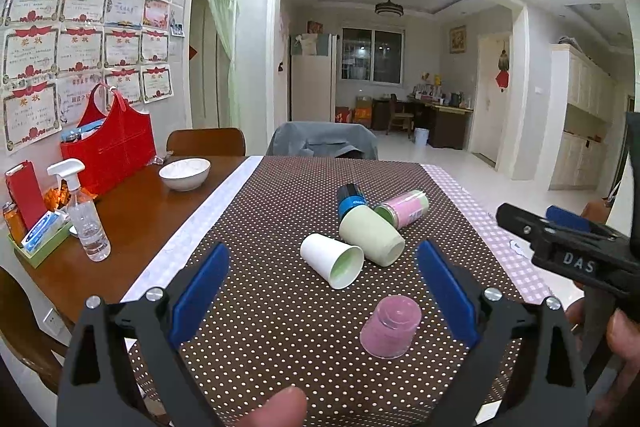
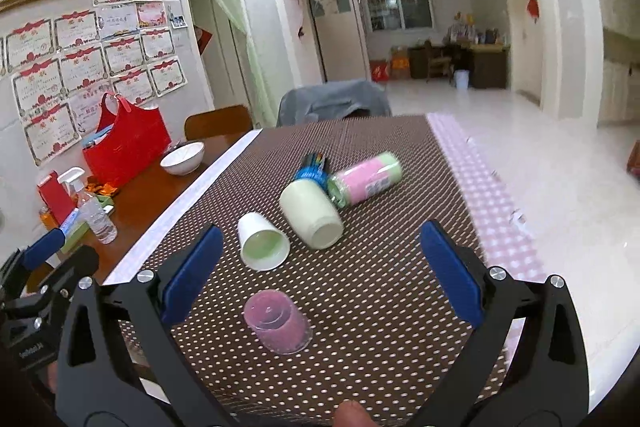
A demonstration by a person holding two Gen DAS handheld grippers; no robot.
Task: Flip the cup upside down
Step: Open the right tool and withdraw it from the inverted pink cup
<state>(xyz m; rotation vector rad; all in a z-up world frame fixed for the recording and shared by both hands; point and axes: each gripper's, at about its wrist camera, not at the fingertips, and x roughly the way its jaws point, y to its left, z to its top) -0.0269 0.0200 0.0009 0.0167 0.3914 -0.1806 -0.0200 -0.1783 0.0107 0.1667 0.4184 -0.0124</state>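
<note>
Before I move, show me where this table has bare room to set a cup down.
Bare dotted cloth lies between the upside-down pink cup and the tipped white cup, and along the checked strip. Crowded: white cup, green cup, marker tube and pink-green canister cluster mid-table. Wood beside the bowl is also free.

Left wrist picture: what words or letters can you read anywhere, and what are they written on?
"DAS" in pale letters, cut off at the frame edge, on the black body of the right gripper.
Blue band on the dark tube: pale lettering, too blurred to read.
Pink-and-green can: small label print, unreadable.
Wall certificates: red headings and small print, too blurred.
Right wrist view: mirrored, blurry print on the left gripper, unreadable.
</note>
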